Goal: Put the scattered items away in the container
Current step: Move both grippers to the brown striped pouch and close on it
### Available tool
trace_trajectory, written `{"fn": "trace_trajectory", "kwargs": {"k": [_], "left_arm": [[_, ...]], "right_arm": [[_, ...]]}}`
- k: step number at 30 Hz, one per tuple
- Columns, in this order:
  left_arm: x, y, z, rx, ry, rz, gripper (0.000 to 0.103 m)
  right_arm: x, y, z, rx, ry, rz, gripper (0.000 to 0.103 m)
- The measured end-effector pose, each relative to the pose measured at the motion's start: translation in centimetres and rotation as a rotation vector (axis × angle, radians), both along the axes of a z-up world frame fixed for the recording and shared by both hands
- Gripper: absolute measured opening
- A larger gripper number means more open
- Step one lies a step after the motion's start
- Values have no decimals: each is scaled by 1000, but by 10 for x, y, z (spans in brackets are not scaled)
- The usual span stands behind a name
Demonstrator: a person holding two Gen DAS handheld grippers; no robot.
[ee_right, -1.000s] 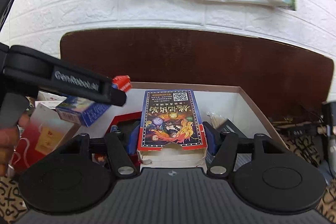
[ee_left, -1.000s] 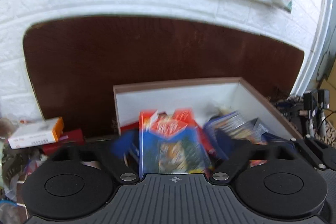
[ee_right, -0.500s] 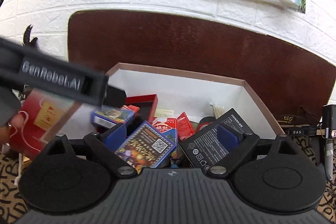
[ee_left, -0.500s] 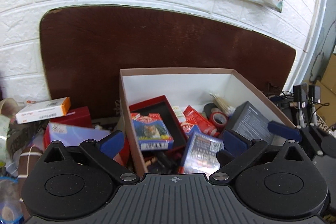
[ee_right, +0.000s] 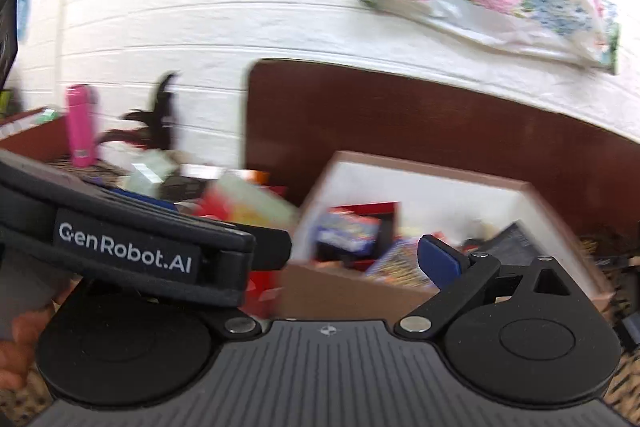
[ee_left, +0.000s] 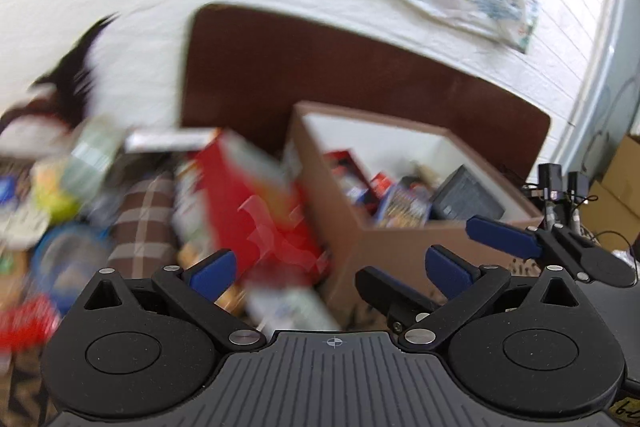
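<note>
The brown cardboard container [ee_left: 400, 247] with white inner walls stands right of centre, and card packs and a grey box [ee_left: 466, 195] lie inside it. My left gripper [ee_left: 330, 261] is open and empty, hanging before the container's near left corner. Just beyond its left pad lies a blurred red box [ee_left: 256, 211]. In the right wrist view the container [ee_right: 352, 287] is ahead. My right gripper [ee_right: 328, 247] has its jaws opening with nothing between them. Its left finger is hidden behind the left gripper's body [ee_right: 128, 251]. One right finger [ee_left: 500, 237] shows by the container's front rim.
Scattered clutter lies left of the container: a brown checked item [ee_left: 140, 223], a blue round thing [ee_left: 68, 255], and small boxes. A pink bottle [ee_right: 80, 123] stands far left. A dark headboard [ee_left: 360, 75] and white brick wall are behind. Cables and cardboard sit at right.
Both grippers let go of their card packs, which now lie in the container. Both then opened wide and swung back and to the left, so the container sits further right in both views.
</note>
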State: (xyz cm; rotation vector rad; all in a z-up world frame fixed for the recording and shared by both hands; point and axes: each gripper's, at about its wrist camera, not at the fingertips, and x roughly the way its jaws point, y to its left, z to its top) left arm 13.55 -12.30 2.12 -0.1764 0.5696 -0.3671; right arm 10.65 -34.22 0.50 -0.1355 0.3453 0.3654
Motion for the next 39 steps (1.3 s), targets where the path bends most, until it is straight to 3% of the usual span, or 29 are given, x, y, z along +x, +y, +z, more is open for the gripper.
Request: {"fn": "trace_trajectory", "kwargs": {"k": [9,16,24,27,30,34,39], "left_arm": [[-47,91,-64,-56,134,160,103],[-46,140,-77,-115,131,211,103],[14,140,-58,-86,59,123,101],[40,137,-56,-36,71,69,93],[63,137,-57,-6,82,56,93],[88,137,-59,-35,102,20,92],[122,125,-71,-10,154,-23,89]], "right_arm": [[-51,91,-56,-63,53,183,98],[-54,130,-79,-70,99,199,98],[-24,156,-91,-119,94,171,91],[-7,164,-95,-135,94,153,86],[12,169,-97,-110,122,154,83],[34,176,-102,-91,158,167,74],[58,175,-105,-34,205,146,75]]}}
